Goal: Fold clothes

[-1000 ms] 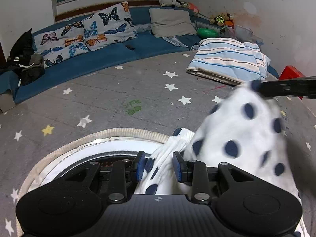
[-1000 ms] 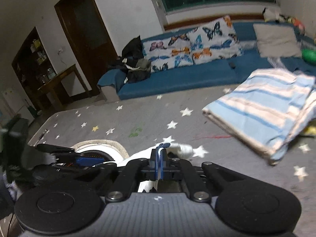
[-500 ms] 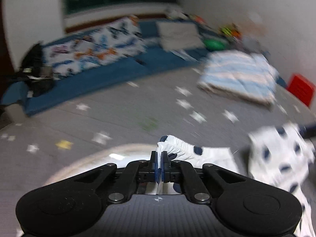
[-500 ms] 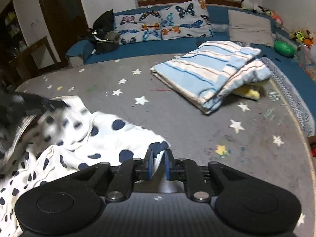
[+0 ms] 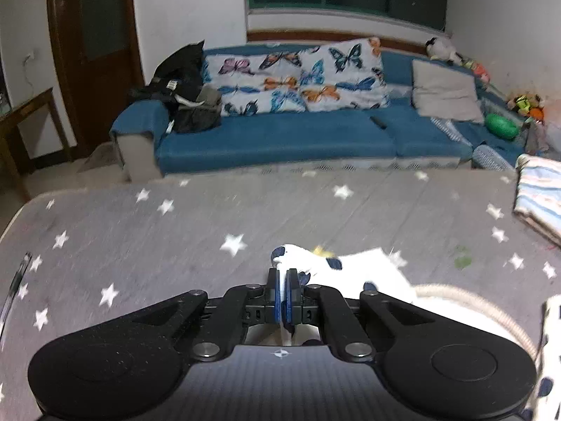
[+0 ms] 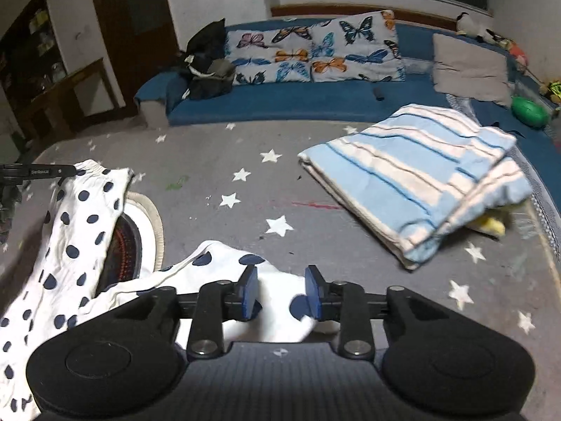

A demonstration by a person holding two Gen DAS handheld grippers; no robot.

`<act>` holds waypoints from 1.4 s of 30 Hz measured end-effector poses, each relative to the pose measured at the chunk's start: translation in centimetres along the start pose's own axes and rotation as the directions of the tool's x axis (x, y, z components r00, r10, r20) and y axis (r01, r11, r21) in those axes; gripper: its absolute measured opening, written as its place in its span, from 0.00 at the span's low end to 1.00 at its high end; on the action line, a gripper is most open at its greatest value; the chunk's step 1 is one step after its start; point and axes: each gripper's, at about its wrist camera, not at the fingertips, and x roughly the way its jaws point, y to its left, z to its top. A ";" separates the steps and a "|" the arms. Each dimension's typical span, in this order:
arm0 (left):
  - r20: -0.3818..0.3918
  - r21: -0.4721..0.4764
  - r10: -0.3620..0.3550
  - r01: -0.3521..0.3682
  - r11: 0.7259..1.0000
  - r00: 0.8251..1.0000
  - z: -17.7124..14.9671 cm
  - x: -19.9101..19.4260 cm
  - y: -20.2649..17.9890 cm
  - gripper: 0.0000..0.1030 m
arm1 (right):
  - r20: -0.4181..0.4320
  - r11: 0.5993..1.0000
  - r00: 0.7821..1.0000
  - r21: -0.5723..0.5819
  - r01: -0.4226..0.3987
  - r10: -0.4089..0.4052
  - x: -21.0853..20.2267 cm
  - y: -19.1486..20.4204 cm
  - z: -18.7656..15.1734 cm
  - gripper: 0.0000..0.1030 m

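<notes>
On star-patterned grey mat (image 6: 315, 161), left tongs (image 5: 282, 282) pinching dotted garment (image 6: 70, 245), right tongs (image 6: 280, 289) wide.

the gray star-print mat (image 5: 140, 245) was motion-blurred; the striped blanket (image 5: 541, 196) was cut off at the right edge.

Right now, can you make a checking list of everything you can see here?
Surface: grey star-print mat, bare around the middle.
Job's things: polka-dot garment draped over a round basket.
Clutter: folded striped blanket to the right.
Grippers: left gripper shut on the garment's edge; right gripper open, cloth lying between its fingers.
Cables: nothing seen.
Surroundings: blue sofa with butterfly pillows, black bag, green ball, wooden door.
</notes>
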 end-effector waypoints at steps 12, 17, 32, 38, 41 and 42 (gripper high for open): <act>0.012 0.026 -0.049 0.048 0.998 0.999 -1.0 -2.4 -0.5 0.13 | -0.112 0.991 0.992 -0.115 -0.069 0.056 5.0 1.2 0.5 0.46; 0.015 0.045 -0.085 0.084 0.995 0.996 -1.6 -3.5 -1.8 0.17 | -0.080 0.983 0.996 -0.176 -0.047 0.033 4.4 2.2 0.4 0.05; 0.030 0.116 -0.205 0.201 0.973 0.978 -3.1 -6.9 -5.6 0.27 | 0.054 0.898 0.989 -0.428 -0.101 0.137 -5.9 10.8 -4.9 0.05; 0.018 0.130 -0.245 0.240 0.962 0.969 -4.6 -8.0 -6.6 0.37 | -0.067 0.874 0.969 -0.421 -0.242 0.236 -7.5 13.0 -8.1 0.10; 0.010 0.137 -0.261 0.257 0.957 0.965 -5.4 -8.5 -7.0 0.38 | -0.049 0.898 0.961 -0.346 -0.272 0.272 -8.4 12.2 -7.3 0.17; 0.007 0.139 -0.267 0.263 0.955 0.964 -5.7 -8.7 -7.1 0.38 | -0.036 0.909 0.963 -0.322 -0.264 0.267 -8.3 11.7 -6.8 0.20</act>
